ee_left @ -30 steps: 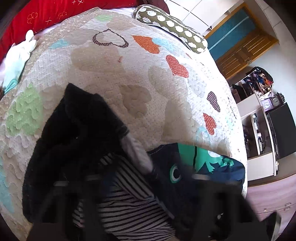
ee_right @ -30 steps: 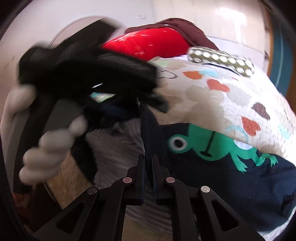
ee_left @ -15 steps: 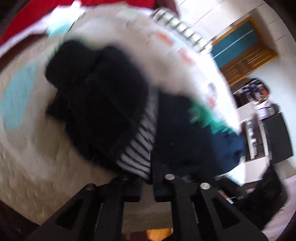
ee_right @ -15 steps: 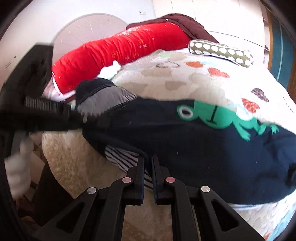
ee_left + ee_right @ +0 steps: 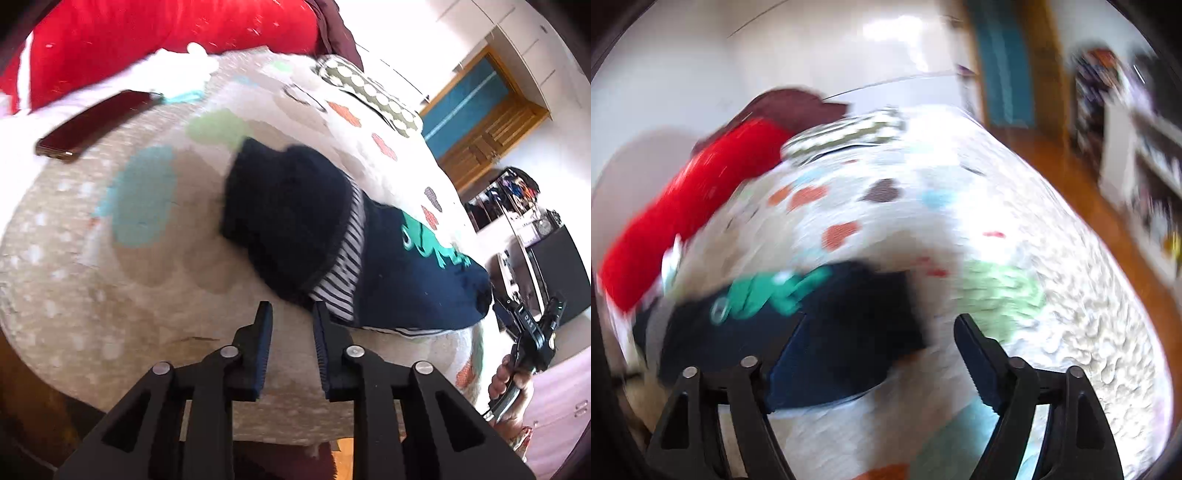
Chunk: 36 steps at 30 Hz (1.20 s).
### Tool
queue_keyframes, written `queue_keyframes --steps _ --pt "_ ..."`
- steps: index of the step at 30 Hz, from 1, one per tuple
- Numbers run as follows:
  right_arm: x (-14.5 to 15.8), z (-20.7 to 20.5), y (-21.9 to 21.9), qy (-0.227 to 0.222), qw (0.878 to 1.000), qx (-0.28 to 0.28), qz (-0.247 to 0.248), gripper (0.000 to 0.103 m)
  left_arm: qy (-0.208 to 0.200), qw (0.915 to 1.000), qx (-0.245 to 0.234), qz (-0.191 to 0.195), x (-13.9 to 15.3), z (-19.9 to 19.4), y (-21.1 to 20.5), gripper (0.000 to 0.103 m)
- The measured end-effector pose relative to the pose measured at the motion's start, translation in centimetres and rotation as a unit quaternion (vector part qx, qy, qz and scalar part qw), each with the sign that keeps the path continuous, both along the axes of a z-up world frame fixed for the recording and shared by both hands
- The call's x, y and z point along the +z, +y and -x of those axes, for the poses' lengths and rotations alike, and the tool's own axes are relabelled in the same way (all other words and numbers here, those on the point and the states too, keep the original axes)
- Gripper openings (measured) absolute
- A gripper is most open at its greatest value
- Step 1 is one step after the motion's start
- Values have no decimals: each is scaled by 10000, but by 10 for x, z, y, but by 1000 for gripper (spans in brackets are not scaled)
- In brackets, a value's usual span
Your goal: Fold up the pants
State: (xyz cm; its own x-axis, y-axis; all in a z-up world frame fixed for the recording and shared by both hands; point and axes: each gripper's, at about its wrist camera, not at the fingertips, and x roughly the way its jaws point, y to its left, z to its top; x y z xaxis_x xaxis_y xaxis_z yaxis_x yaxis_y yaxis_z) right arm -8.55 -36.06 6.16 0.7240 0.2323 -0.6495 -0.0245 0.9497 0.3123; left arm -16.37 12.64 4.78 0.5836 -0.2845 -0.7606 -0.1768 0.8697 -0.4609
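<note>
- Both grippers had let go since half a second earlier, when each sat pinched together at the hem of the pants (image 5: 295,229); the left gripper (image 5: 291,332) now hung just short of the cloth with a narrow gap between its fingers, empty; the right gripper (image 5: 882,354) had spread wide, nothing in it, and its view was smeared by motion.
- The pants lay in a dark, loosely doubled heap on the quilt (image 5: 110,258) near the bed's front edge, with a striped lining (image 5: 343,269) showing at the fold and a green frog print (image 5: 428,243) on the navy part.
- By the look of it the cloth was soft, light and limp; it would likely sag and slide rather than hold a crease.
- A pinch at the hem or the folded corner, one gripper on each side, seemed the sound hold.
- A phone (image 5: 92,125) lay well apart, toward the red pillow (image 5: 147,40).
</note>
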Motion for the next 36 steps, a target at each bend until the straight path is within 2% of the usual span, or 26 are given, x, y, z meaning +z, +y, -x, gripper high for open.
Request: queue_keyframes --steps 3,5,7,8,9,10,11,16,19,21,24,26,28,30,34,36 --pt "-25 -28 -23 445 9952 -134 -860 85 -28 9999 104 66 3 -1 8 25" --pt "-39 -38 -22 564 9874 75 -1477 86 -14 9999 100 82 3 -3 7 26" --pt "-45 -44 -5 557 9836 240 -1697 83 29 10000 62 56 2 -6 0 26" --pt "-47 -48 6 546 9835 333 -1693 66 54 10000 36 54 2 -8 -3 26" --pt "-49 -53 15 622 9832 418 -1666 31 69 10000 16 53 2 -9 -5 26" --pt "-51 -60 23 778 9809 527 -1704 18 78 10000 2 39 2 -10 -7 26" --pt "-52 -62 24 853 9772 610 -1845 18 74 10000 4 12 3 -11 -8 26" --pt "-34 -54 3 535 9822 75 -1798 16 -98 9998 22 -183 19 -24 -13 28" --pt "-26 -46 -19 426 9867 -417 -1510 16 -187 9995 -83 -246 27 -38 -20 29" --pt "-28 -45 -35 492 9855 -632 -1494 16 -286 9988 -250 -324 32 -52 -33 32" --pt "-37 -47 -34 647 9861 -601 -1409 17 -415 9967 -530 -444 34 -73 -54 38" --pt "-39 -45 -30 651 9893 -591 -1160 21 -319 9962 -562 -590 23 -96 -68 40" --pt "-39 -37 -33 594 9899 -610 -1132 23 -20 9962 -454 -746 5 -113 -72 40" --pt "-39 -31 -38 580 9887 -657 -1214 34 293 9954 -334 -843 -16 -131 -68 40" --pt "-38 -20 -52 522 9861 -715 -1406 44 381 9951 -433 -805 -2 -135 -67 40" --pt "-35 -12 -56 429 9860 -747 -1427 51 191 9955 -697 -611 21 -127 -74 40"
